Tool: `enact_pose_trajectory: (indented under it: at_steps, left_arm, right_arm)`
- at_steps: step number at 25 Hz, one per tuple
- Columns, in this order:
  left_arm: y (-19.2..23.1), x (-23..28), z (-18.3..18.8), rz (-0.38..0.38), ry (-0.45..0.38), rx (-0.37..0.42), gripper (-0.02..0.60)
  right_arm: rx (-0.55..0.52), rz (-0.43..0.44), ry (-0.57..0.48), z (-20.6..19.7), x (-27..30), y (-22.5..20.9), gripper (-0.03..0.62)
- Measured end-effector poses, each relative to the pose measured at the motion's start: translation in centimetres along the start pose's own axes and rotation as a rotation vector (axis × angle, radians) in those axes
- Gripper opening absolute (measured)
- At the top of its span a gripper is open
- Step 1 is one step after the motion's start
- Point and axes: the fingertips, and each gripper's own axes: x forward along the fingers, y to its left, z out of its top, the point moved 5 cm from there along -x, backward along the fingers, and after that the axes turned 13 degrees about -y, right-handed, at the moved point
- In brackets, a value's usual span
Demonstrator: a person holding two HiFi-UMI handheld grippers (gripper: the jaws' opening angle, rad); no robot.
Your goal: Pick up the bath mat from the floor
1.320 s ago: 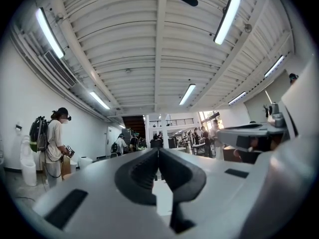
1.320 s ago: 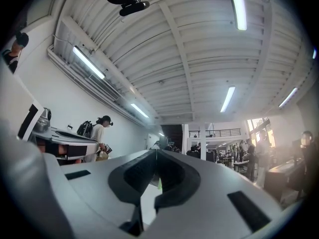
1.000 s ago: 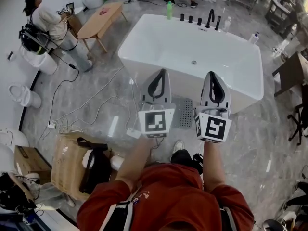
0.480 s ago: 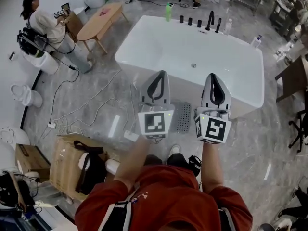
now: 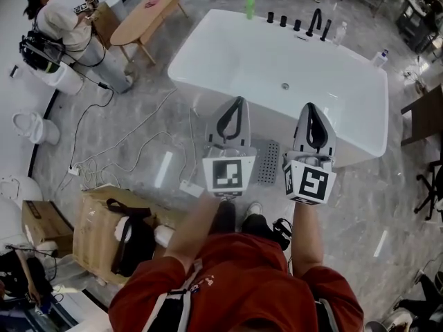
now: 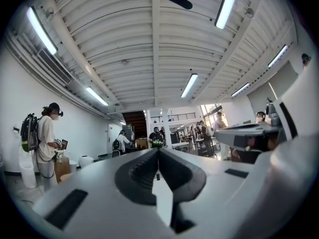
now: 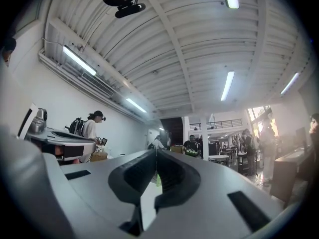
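Observation:
The bath mat is a small grey mat with rows of holes. It lies flat on the marble floor against the near side of the white bathtub. In the head view it shows between my two grippers, partly hidden by them. My left gripper and right gripper are held side by side, high above the floor and pointing roughly level toward the tub. Both are shut and empty. In the left gripper view the left gripper has its jaws together, as does the right gripper in its own view. Neither gripper view shows the mat.
A person stands at the far left by a wooden table. Cables trail over the floor. A cardboard box with a black bag sits near left. A green bottle and black taps stand on the tub's far rim.
The person holding the grippers has stepped toward the tub, carrying both grippers forward and slightly lower. The tub now fills more of the head view. Both grippers stay shut.

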Motion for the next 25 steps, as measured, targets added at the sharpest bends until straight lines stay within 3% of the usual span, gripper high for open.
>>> enact_pose_trajectory:
  at_steps: [11, 18, 25]
  left_arm:
    - [2.7, 0.9, -6.5, -0.013, 0.081, -0.019, 0.015]
    - [4.0, -0.1, -13.0, 0.013, 0.162, -0.071, 0.017]
    - [3.9, -2.6, -21.1, 0.052, 0.238, -0.097, 0.017]
  right_arm:
    - [-0.059, 0.036, 0.063, -5.7, 1.9, 2.9, 0.012]
    - [-0.057, 0.025, 0.156, -11.8, 1.0, 4.4, 0.012]
    - [-0.054, -0.011, 0.184, -18.4, -2.1, 4.3, 0.012]
